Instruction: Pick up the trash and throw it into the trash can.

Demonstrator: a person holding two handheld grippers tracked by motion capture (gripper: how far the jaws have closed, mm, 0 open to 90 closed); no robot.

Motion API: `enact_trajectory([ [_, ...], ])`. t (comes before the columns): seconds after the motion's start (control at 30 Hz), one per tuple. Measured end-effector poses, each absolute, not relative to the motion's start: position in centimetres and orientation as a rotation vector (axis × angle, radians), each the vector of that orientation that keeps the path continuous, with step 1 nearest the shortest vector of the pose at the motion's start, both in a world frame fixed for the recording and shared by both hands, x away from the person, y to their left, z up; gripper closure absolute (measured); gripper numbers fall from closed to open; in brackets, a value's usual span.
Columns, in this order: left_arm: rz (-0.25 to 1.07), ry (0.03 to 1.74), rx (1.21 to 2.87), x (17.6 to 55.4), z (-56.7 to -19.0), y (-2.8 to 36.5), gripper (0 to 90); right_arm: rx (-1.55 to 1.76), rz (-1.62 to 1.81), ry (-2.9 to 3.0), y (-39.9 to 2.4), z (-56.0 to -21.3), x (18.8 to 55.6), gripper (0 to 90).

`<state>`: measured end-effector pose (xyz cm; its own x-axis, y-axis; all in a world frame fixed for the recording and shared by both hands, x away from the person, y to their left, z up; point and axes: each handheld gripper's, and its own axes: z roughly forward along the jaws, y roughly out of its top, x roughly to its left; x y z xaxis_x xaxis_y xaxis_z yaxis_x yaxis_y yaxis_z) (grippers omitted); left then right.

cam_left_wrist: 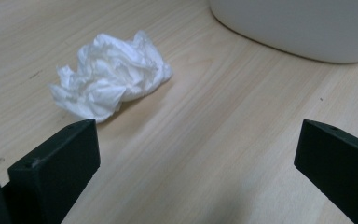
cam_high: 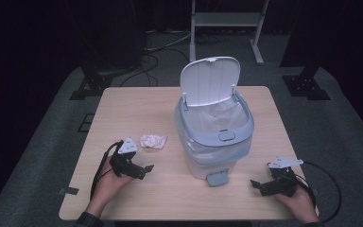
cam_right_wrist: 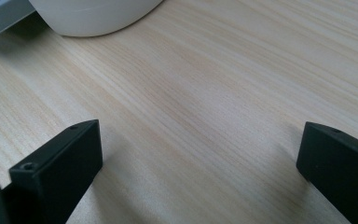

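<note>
spanning dark carpet, pale wooden table (cam_high: pixel 137 106)

No lettering to read anywhere: the bin (cam_high: pixel 215 137) carries no label or brand, the tissue (cam_high: pixel 153 141) is blank, and the tabletop (cam_high: pixel 137 109) shows bare wood grain, no numbers or signs.

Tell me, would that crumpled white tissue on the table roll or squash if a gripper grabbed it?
The crumpled white tissue looks thin and loosely wadded, so it would probably squash. Its irregular folds suggest it would slide, not roll. It likely weighs almost nothing.
</note>
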<state>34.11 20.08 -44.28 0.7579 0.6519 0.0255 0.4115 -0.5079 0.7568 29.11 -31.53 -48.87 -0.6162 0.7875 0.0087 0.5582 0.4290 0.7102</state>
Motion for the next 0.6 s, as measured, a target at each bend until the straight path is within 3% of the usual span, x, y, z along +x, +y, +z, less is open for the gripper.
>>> enact_trajectory([
  [0.6, 0.426, 0.823, 2.109, 37.1, -42.7, 19.8, 0.0, 1.156, 0.991, 2.362, -31.5, -48.9, 29.1, 0.0],
])
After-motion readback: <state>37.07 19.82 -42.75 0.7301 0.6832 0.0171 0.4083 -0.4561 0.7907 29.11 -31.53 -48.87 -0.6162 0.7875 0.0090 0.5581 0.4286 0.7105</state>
